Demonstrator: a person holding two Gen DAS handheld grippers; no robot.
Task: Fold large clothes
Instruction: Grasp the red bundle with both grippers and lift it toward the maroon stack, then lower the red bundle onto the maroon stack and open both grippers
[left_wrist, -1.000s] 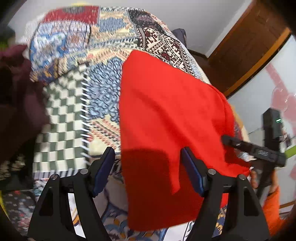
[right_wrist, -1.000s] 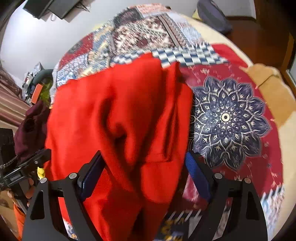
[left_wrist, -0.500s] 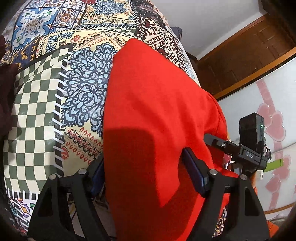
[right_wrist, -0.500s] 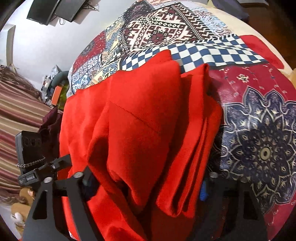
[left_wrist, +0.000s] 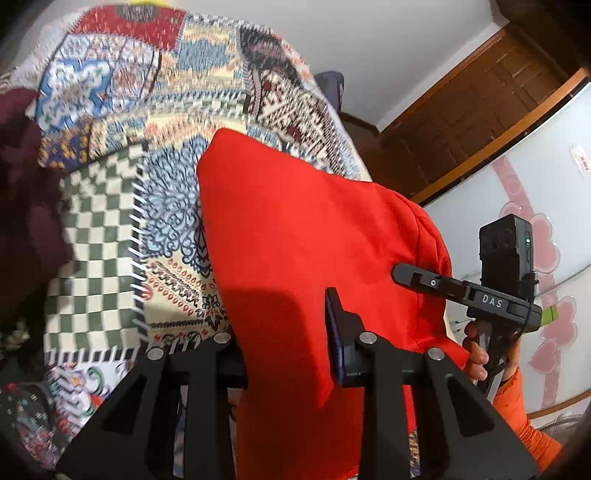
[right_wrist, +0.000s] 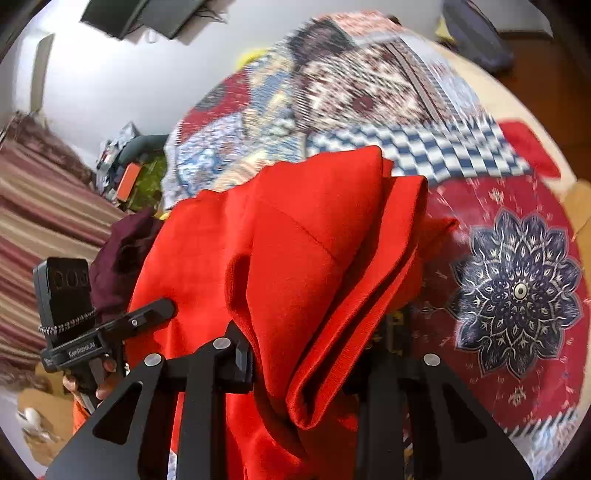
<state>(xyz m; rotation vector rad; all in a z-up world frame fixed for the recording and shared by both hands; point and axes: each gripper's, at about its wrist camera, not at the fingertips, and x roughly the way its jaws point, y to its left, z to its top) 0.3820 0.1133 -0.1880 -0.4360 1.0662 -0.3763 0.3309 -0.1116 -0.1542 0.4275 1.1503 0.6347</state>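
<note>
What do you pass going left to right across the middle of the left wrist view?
Maroon cloth → checkered patch of the bedspread → red garment → right gripper → pink-heart wall.

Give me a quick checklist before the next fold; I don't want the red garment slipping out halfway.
1. Left tongs closed on the red garment: ok, cloth runs between the fingers.
2. Right tongs closed on the red garment: ok, a bunched fold is pinched.
3. Layers even at the right grip: not ok, several creased folds stack unevenly.
4. Panel on the left side smooth: ok, it hangs flat.
5. Patterned bedspread free beyond the garment for laying down: ok.
6. Maroon cloth out of the way: cannot tell, it sits close beside the garment's left edge.
</note>
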